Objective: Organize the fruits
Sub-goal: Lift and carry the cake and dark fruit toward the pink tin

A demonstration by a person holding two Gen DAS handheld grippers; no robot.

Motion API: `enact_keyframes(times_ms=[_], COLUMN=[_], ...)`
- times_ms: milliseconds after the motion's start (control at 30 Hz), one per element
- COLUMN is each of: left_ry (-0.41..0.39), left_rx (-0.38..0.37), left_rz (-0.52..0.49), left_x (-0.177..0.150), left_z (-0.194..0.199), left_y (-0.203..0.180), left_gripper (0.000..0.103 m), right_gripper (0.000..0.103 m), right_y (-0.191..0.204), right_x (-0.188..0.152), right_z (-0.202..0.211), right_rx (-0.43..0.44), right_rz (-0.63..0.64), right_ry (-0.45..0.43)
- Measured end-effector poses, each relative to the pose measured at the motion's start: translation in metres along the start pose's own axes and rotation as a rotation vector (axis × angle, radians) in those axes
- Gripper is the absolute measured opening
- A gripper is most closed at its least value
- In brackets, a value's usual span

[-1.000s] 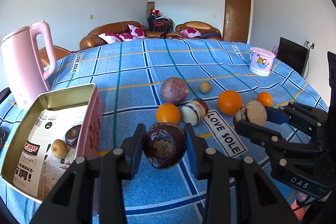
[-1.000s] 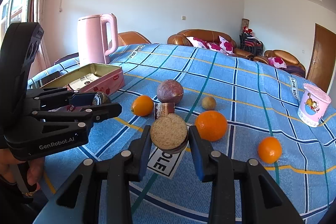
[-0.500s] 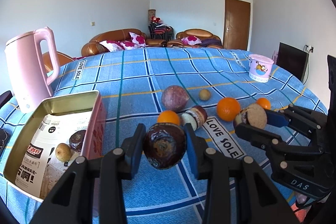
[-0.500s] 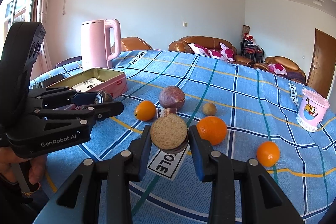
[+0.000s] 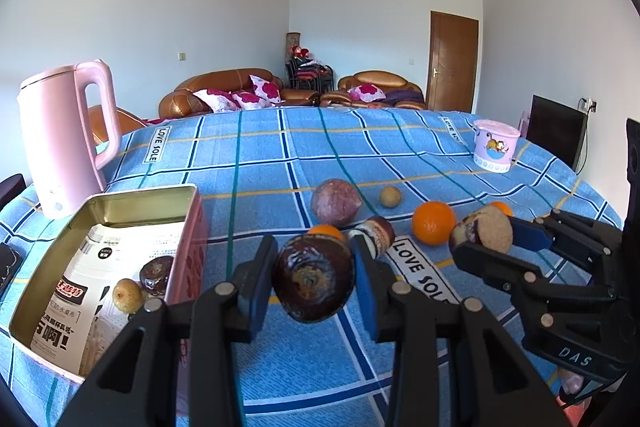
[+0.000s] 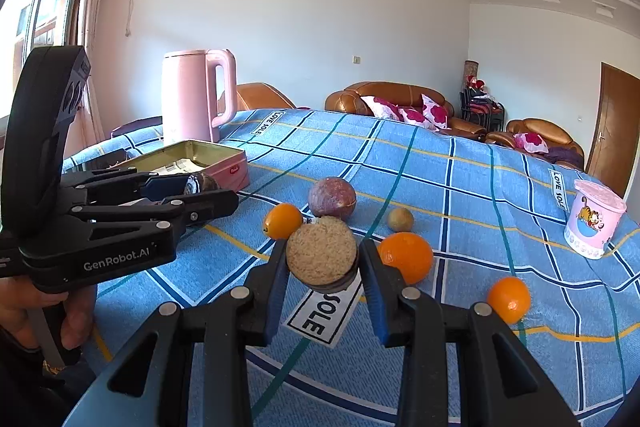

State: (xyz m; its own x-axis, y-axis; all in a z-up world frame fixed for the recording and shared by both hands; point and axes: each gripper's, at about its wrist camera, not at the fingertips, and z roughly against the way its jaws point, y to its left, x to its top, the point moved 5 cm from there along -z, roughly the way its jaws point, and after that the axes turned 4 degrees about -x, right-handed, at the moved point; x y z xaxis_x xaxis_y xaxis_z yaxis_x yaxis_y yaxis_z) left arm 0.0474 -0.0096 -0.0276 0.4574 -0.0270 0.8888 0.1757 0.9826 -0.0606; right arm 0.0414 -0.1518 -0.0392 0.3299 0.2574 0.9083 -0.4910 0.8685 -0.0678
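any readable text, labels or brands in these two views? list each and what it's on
"LOVE SOLE": white patches on the blue checked tablecloth.
"GenRobot.AI": body of the left gripper.
"DAS": body of the right gripper.
Chinese print on the paper packet in the tin: too small to read.
Cartoon cup: picture only, no readable text.

Bright daylight, sharp, fisheye-warped edges
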Motion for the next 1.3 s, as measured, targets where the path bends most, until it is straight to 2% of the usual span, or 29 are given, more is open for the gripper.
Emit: enact_keyframes(times_ms=[333,633,867,1300], left_ry=[-0.046,-0.071,-0.075,-0.104], left_rx=[-0.005,-0.006,-0.012,0.049], left_rz=[0.014,0.027,0.058,0.091], left_x=[0.003,0.005,0.008,0.022], left_z=[0.007,0.013,0.020,0.050], left_y=[0.003,0.005,0.009,0.035], left_gripper=[0.039,0.039,0.039,0.039], right_gripper=[0.037,0.037,0.037,0.037], right_y=[-0.001,-0.008,-0.007,0.022], right_x=[0.003,0.006,0.008,0.057], right_z=[0.007,0.016,0.019,0.035], right_rx=[0.012,0.049,0.050,0.091], right_rz=[-0.005,-0.060,-0.078,-0.033], right_ry=[-0.046,-0.095,-0.090,-0.125])
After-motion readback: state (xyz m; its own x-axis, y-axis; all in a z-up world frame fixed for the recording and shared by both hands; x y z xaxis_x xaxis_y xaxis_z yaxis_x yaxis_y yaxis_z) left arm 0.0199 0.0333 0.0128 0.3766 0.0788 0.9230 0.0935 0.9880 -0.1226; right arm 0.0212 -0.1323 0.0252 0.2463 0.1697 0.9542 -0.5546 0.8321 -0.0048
